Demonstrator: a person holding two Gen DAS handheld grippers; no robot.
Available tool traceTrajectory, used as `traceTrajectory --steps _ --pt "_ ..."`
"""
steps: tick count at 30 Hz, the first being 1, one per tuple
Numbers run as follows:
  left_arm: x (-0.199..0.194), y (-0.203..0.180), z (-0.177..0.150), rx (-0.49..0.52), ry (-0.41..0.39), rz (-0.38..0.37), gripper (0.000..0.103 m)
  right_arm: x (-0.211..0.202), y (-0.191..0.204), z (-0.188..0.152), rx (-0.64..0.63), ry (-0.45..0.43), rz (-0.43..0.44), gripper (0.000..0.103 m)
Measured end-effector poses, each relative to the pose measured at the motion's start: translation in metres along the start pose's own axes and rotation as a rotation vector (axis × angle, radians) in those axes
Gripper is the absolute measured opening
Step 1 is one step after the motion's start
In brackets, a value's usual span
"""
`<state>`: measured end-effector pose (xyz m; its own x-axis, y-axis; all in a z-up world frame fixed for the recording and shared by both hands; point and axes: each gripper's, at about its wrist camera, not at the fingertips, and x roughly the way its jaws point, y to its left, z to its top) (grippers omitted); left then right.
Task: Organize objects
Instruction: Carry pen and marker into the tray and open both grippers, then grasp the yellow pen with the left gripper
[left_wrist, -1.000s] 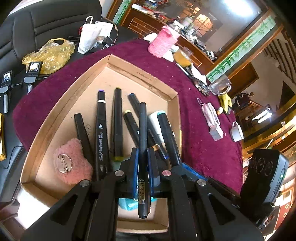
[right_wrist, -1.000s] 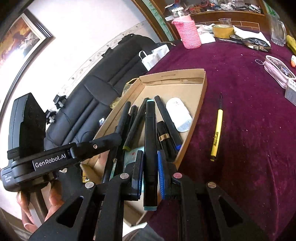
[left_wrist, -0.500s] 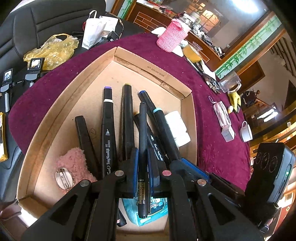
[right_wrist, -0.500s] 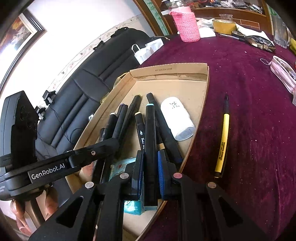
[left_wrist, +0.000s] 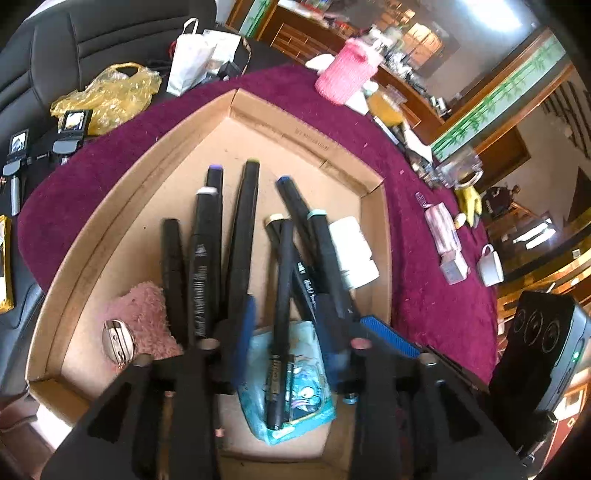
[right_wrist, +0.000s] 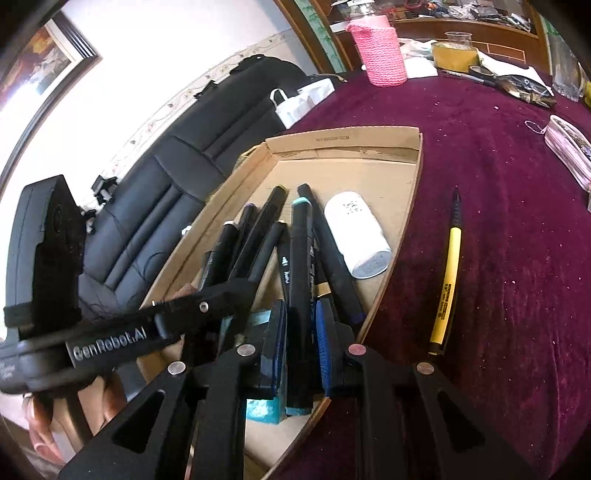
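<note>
Left gripper (left_wrist: 284, 332) stood spread wide over the cardboard box (left_wrist: 306, 142), its thin black pen (left_wrist: 282, 295) loose among markers. Right gripper (right_wrist: 301, 347) lightly pinched a teal-capped marker (right_wrist: 301, 258); best lowered flat before letting go.

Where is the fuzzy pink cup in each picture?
Left wrist view: the pink knitted cup stands at the top, right of centre, on the purple cloth beyond the cardboard box.
Right wrist view: the pink knitted cup stands at the top, right of centre, again beyond the box's far wall.
Shared landmark: the white cylinder lying inside the box.
</note>
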<state>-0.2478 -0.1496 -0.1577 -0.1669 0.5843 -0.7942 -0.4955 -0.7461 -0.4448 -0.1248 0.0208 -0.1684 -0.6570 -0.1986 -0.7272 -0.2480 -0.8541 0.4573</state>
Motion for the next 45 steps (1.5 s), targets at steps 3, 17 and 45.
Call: traceTrajectory --steps 3,17,45 --pt "-0.011 -0.009 -0.005 0.027 -0.034 0.000 0.049 -0.018 0.001 -0.004 -0.033 -0.037 0.035 0.032" --pt "0.006 -0.113 -0.031 0.285 -0.027 -0.004 0.049 -0.112 -0.094 0.015 0.007 -0.154 -0.071 0.032" --pt "0.109 -0.160 -0.024 0.353 0.158 0.140 0.047 -0.080 -0.181 0.010 0.193 -0.048 -0.210 0.041"
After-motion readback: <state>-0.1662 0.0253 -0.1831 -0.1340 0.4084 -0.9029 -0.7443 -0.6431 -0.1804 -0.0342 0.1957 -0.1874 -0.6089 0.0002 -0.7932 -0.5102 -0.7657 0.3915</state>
